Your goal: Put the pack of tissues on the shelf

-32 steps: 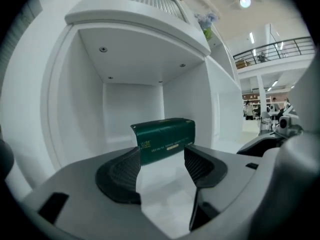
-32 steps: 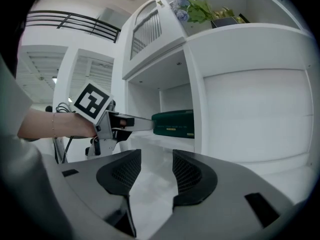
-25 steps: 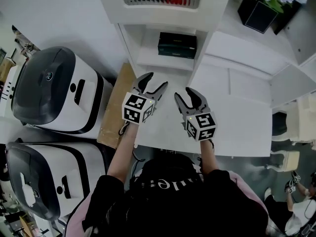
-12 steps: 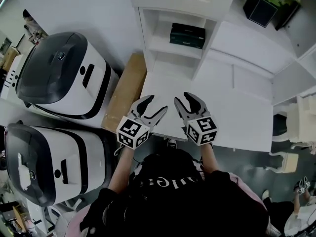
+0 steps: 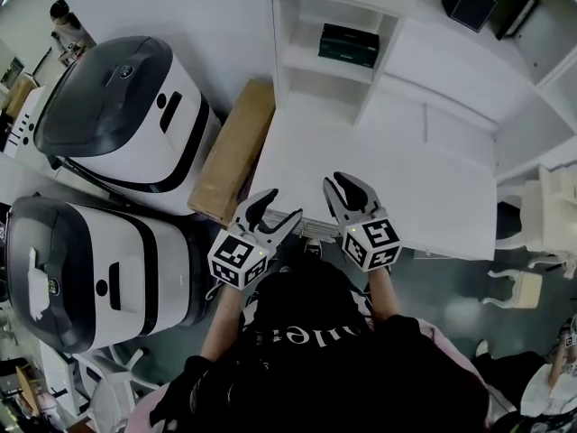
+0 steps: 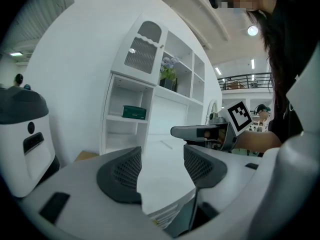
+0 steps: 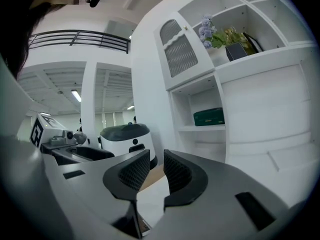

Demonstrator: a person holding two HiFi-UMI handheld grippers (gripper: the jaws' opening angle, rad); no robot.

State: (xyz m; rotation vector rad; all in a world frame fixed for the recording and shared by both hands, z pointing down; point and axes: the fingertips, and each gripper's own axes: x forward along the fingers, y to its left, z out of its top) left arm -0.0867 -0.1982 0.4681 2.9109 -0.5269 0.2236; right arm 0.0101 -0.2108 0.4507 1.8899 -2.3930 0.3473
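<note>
The dark green pack of tissues (image 5: 349, 45) lies on a middle board of the white shelf (image 5: 297, 61), far from both grippers; it also shows as the green pack (image 6: 134, 112) in the left gripper view and the green pack (image 7: 209, 116) in the right gripper view. My left gripper (image 5: 278, 207) hovers at the near edge of the white table (image 5: 424, 188), open and empty. Beside it, my right gripper (image 5: 350, 188) is closing, its jaws a narrow gap apart with nothing between them. Only the table top shows between the left gripper's (image 6: 162, 159) jaws and the right gripper's (image 7: 156, 169).
Two white machines with dark tops (image 5: 117, 106) (image 5: 81, 278) stand on the left. A brown cardboard box (image 5: 233, 152) lies between them and the shelf. A dark pot with a plant (image 5: 471, 3) sits on the cabinet top. White chairs (image 5: 541, 215) stand at the right.
Both grippers have drawn back from the shelf to the table's near edge. The right gripper's jaws have narrowed from wide open to a small gap.
</note>
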